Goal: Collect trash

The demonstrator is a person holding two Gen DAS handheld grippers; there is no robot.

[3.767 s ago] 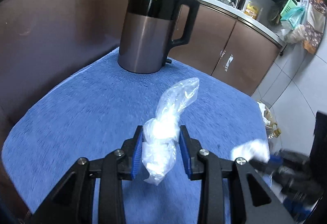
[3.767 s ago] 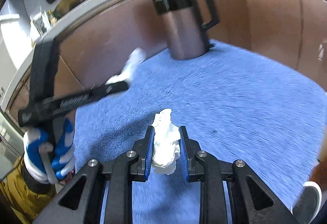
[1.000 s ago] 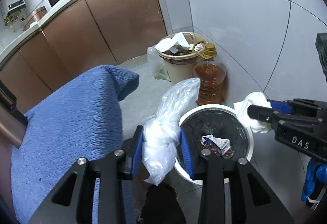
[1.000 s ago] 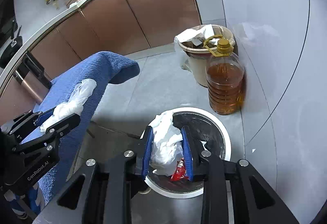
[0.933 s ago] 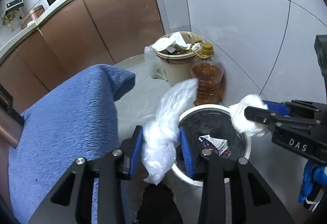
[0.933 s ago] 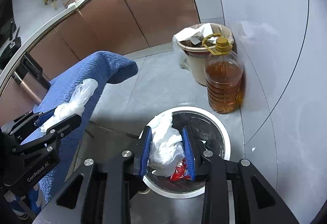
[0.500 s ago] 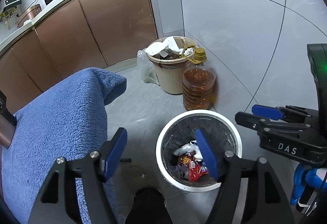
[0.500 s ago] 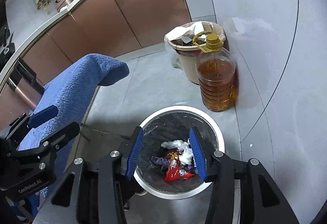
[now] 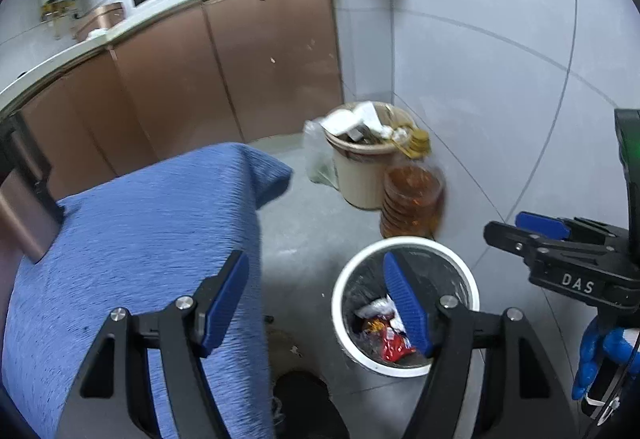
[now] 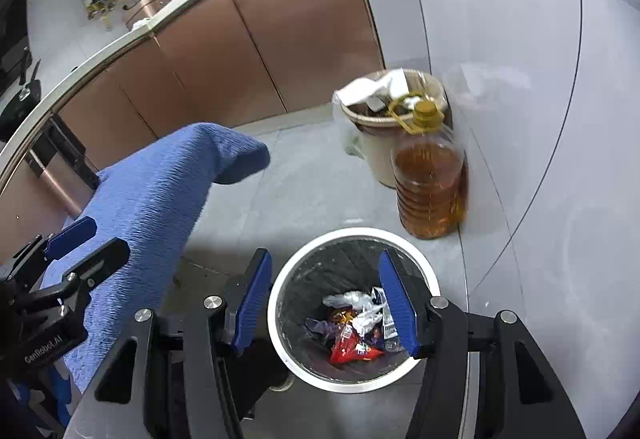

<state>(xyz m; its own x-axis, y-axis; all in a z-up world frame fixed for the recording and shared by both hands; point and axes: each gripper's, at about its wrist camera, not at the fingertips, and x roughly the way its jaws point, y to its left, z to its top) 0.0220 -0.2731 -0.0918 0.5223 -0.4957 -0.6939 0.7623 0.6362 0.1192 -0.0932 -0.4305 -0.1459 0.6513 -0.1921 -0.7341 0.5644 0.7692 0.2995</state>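
Observation:
A white-rimmed trash bin (image 9: 472, 289) (image 10: 280, 343) stands on the grey floor. It holds crumpled white plastic and tissue (image 10: 362, 305) (image 9: 374, 307) on red and purple wrappers (image 10: 350, 347). My left gripper (image 9: 316, 303) is open and empty, with its right finger over the bin's left rim. My right gripper (image 10: 326, 303) is open and empty, straddling the bin from above. The right gripper also shows in the left wrist view (image 9: 520, 227), and the left gripper in the right wrist view (image 10: 86, 243).
A table under a blue towel (image 9: 132, 239) (image 10: 160, 191) is at the left. A beige bin full of rubbish (image 9: 366, 167) (image 10: 384, 143) and a big jug of amber oil (image 9: 412, 199) (image 10: 430, 187) stand by the tiled wall. Brown cabinets (image 9: 224, 79) run behind.
Both grippers opened over the bin; the plastic bag and the tissue dropped into it. Both grippers have since risen slightly and stayed open.

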